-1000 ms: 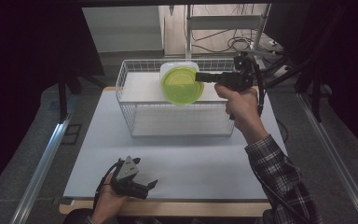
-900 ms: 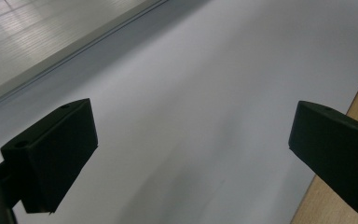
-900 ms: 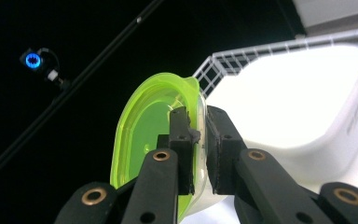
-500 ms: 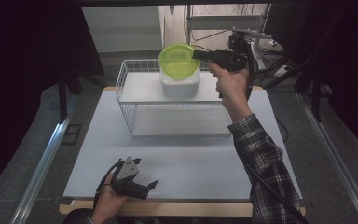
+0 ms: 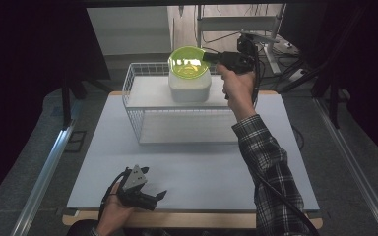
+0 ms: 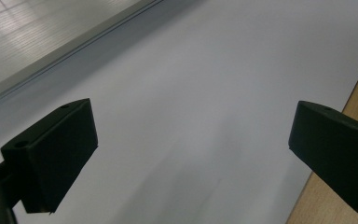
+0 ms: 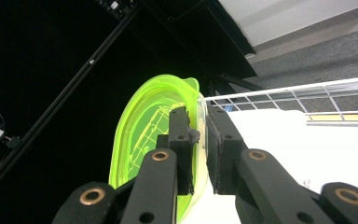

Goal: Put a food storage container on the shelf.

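A green lid is clamped by its rim in the right hand-held gripper, above a white container in a wire basket. The left hand-held gripper, jaws apart, is rested on the white desk.

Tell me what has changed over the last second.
The right claw lifted the green lid off the white container in the wire basket, up and away from the person, turning it face-up. The left claw, container and basket stayed put.
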A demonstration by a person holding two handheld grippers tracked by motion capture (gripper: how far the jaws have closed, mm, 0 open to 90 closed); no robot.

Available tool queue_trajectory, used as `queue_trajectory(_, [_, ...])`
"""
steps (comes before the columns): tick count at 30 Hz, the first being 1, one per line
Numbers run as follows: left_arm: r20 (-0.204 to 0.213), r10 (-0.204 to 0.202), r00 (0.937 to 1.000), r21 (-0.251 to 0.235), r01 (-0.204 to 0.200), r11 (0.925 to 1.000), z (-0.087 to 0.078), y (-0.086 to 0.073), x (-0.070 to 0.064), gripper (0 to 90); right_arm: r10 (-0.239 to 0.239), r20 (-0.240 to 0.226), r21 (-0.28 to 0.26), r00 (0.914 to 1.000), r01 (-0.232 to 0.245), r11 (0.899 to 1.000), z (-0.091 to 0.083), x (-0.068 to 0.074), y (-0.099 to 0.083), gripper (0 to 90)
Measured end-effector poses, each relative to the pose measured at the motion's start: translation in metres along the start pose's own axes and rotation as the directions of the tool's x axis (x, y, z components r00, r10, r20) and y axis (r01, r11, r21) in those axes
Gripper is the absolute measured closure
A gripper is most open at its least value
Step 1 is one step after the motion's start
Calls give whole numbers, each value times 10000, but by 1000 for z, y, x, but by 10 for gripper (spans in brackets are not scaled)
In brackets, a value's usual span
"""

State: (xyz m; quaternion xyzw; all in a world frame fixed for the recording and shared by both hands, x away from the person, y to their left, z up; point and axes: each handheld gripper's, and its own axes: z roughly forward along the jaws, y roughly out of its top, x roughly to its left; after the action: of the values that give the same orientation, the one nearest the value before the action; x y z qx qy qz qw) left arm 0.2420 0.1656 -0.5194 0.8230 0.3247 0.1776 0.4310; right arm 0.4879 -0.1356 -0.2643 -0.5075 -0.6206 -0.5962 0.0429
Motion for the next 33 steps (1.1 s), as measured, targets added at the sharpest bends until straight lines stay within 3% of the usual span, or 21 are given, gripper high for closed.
queue_trajectory(14, [43,32,10000,42,-32,10000,1,0,0,9,-309,762,-143,9966,321,9994,10,0,1,721])
queue_trajectory(25, [45,40,10000,50,-40,10000,1,0,-1,9,-504,702,-158,9963,516,9985,9,-1,3,566])
queue_trajectory(28, [48,44,10000,58,-45,10000,1,0,-1,9,-1073,617,-24,9923,1076,9942,7,0,4,464])
queue_trajectory(33, [57,59,10000,100,-60,9999,1,0,-1,9,-1594,338,255,9866,1586,9870,5,0,2,371])
